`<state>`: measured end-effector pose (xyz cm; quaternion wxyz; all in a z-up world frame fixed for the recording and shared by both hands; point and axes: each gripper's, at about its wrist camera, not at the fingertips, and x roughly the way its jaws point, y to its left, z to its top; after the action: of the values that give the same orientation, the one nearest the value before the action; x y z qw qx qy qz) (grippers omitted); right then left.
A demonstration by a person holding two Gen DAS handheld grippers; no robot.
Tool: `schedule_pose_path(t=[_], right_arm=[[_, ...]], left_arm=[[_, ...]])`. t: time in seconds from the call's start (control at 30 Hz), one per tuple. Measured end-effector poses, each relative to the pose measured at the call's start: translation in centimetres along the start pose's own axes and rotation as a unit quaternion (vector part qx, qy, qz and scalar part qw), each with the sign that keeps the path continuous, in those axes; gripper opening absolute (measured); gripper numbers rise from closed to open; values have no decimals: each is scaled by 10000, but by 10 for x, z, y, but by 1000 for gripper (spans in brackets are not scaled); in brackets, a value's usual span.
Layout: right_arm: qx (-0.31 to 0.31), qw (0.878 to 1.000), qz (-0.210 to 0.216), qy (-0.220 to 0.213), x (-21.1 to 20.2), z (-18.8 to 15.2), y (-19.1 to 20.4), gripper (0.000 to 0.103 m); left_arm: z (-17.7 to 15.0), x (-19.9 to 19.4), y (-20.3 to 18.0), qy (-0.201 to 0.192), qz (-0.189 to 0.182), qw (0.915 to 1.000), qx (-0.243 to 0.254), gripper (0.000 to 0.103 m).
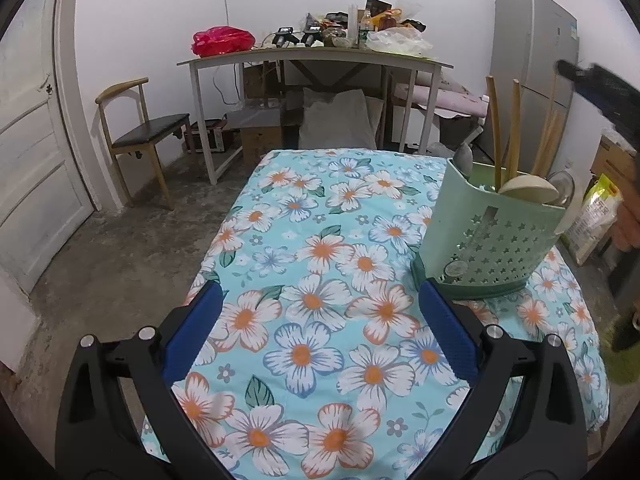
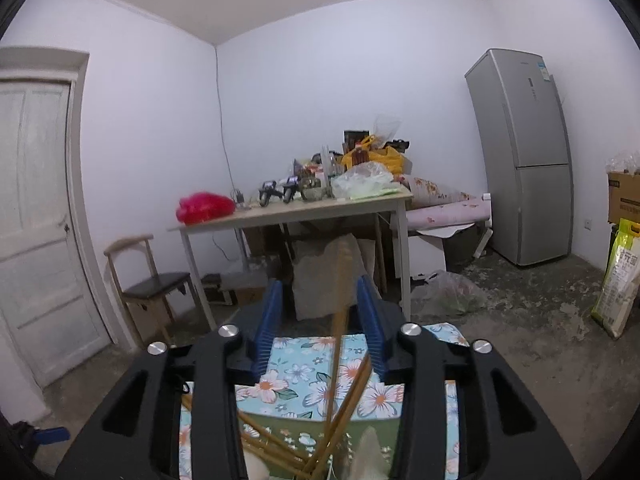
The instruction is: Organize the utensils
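Between the blue pads of the right tongs (image 2: 320, 316) stands a blurred wooden utensil handle (image 2: 341, 280), upright, with a gap on either side; the pads do not press it, so these tongs are apart. Just below them more wooden sticks (image 2: 348, 404) fan out from the green utensil holder (image 2: 280, 420), which sits directly under the right tongs on the floral tablecloth (image 2: 296, 372). A pale spoon bowl (image 2: 370, 448) shows at the bottom edge.

The left tongs (image 1: 320, 316) are also apart, wide, with nothing between the pads, only flowered cloth (image 1: 320, 240) of the table below. Just beside the right-hand pad of the left tongs, ahead of it, stands the utensil holder (image 1: 496, 240), pale green with star cut-outs on a darker green base. It holds wooden chopsticks (image 1: 496, 132), a pale ladle or spoon bowl (image 1: 528, 192) and a metal spoon (image 1: 562, 188). Above and to the right of the holder, the dark body of the right gripper (image 1: 600, 84) comes in, blurred, over the sticks.

Well beyond both tongs: a second cluttered table (image 1: 312, 56) with a red bag (image 1: 222, 40), a wooden chair (image 1: 140, 132) to its left, a white door (image 1: 36, 160) further left, a grey fridge (image 1: 536, 64) to the right, bare concrete floor (image 1: 132, 240).
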<state>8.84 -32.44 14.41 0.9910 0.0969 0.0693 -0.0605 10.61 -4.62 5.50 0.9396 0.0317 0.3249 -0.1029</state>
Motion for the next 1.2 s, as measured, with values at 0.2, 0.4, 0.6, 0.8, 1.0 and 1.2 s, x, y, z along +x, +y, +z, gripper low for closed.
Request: schedule_pose_path(t=[0.2, 0.4, 0.6, 0.8, 1.0, 1.2], right_arm=[[92, 9998, 149, -21, -34, 5, -11, 46], [468, 9985, 131, 265, -63, -3, -25, 54], [187, 9896, -274, 1402, -65, -44, -16, 72], [-91, 9714, -722, 2262, -67, -88, -6, 87], [-345, 9634, -1115, 2412, -75, -104, -3, 96], [-378, 9606, -1355, 2397, -82, -102, -9, 96]], left_arm=[[2, -2, -3, -35, 103, 9999, -40, 95], [5, -6, -6, -32, 396, 9992, -88, 95], [6, -4, -11, 144, 723, 9973, -56, 95], [6, -9, -18, 180, 829, 9964, -34, 95], [8, -18, -37, 114, 823, 9964, 179, 95], [5, -21, -62, 230, 505, 9979, 327, 95]])
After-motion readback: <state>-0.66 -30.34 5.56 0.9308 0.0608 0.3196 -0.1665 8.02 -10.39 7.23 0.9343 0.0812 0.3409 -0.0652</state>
